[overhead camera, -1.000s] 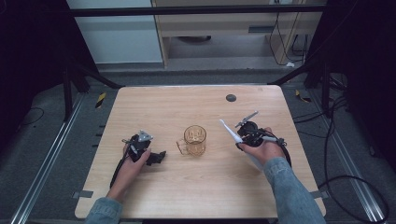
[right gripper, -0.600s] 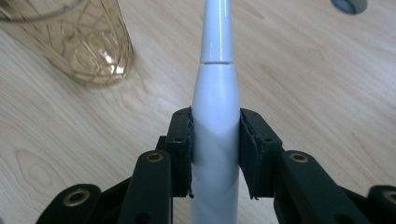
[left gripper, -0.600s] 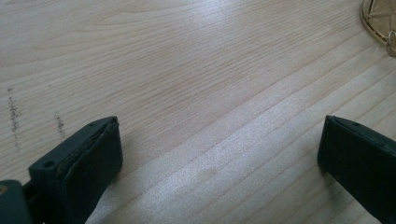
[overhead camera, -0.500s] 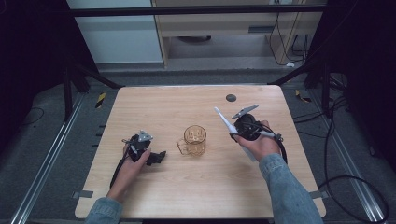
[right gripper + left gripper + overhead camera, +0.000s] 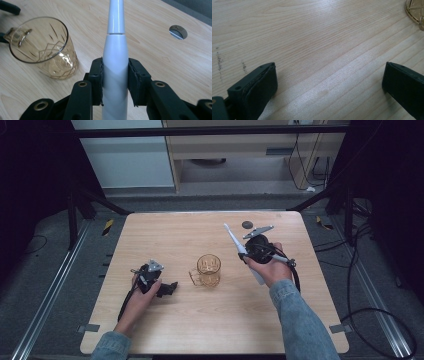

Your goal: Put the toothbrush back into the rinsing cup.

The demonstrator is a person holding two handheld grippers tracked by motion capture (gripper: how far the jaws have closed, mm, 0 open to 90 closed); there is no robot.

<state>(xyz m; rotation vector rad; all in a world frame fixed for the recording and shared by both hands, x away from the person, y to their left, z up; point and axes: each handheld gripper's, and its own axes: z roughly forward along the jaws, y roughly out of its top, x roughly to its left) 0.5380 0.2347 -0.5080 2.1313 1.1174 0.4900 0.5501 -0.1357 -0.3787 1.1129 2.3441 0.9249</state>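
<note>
The right gripper (image 5: 115,82) pinches a white electric toothbrush (image 5: 115,62) around the thick part of its handle, both black pads pressed flat against its sides. In the high view the right gripper (image 5: 246,255) is lifted off the wooden table (image 5: 210,320), and the toothbrush (image 5: 235,240) slants up and away from the person, its slim neck toward the table's far edge; its head looks too small there to make out. An amber glass mug (image 5: 208,270) stands upright near the table's middle, between the 2 hands and apart from both, its handle toward the left hand. The left gripper (image 5: 167,289) rests low on the table, its 2 jaws spread wide with bare wood between them. A round hole (image 5: 247,224) sits in the tabletop beyond the right hand.
</note>
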